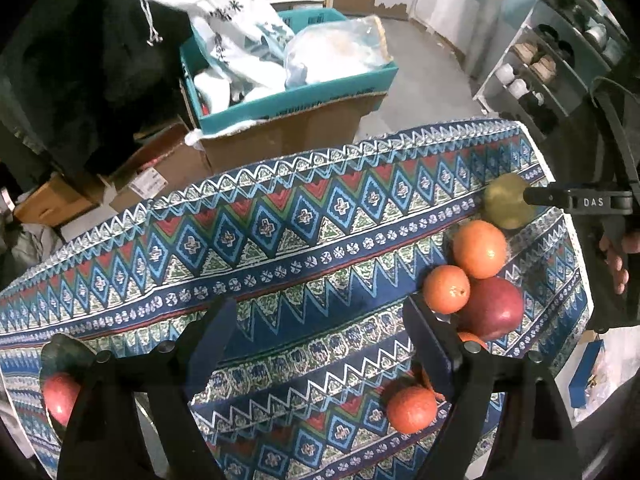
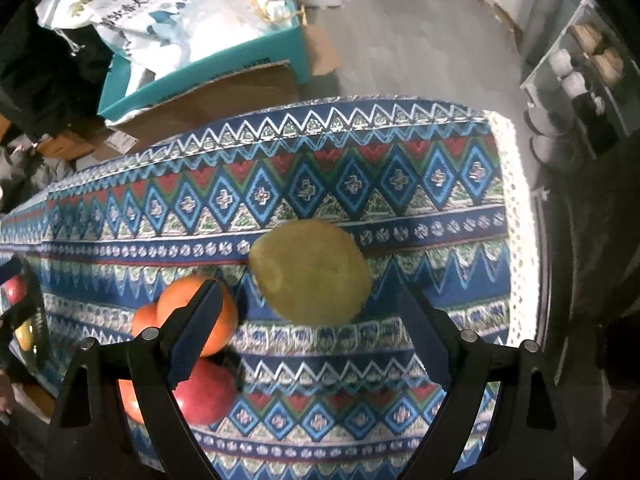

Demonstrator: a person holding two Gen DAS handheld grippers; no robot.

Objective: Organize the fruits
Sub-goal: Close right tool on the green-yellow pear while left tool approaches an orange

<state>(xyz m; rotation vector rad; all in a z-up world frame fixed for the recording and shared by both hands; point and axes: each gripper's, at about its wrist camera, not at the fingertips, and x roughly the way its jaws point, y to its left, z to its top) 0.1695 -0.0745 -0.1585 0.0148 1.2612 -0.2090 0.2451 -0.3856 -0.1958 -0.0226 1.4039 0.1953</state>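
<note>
A yellow-green pear (image 2: 312, 272) lies on the patterned tablecloth (image 2: 360, 184), just ahead of my open, empty right gripper (image 2: 308, 320). It also shows in the left wrist view (image 1: 506, 200), with a right gripper finger (image 1: 560, 199) beside it. Oranges (image 1: 479, 249) (image 1: 446, 289) (image 1: 411, 409) and a red apple (image 1: 494, 308) sit to the right of my open, empty left gripper (image 1: 320, 332). A dark bowl (image 1: 64, 354) at the left edge holds a red apple (image 1: 60, 398). An orange (image 2: 218, 320) and apple (image 2: 204, 396) lie behind my right gripper's left finger.
Beyond the table's far edge stand a teal-rimmed cardboard box (image 1: 288, 100) with bags and more boxes (image 1: 160, 172) on the floor. A shelf with shoes (image 1: 552, 64) stands at the right. The table's right edge (image 2: 516, 220) has white lace trim.
</note>
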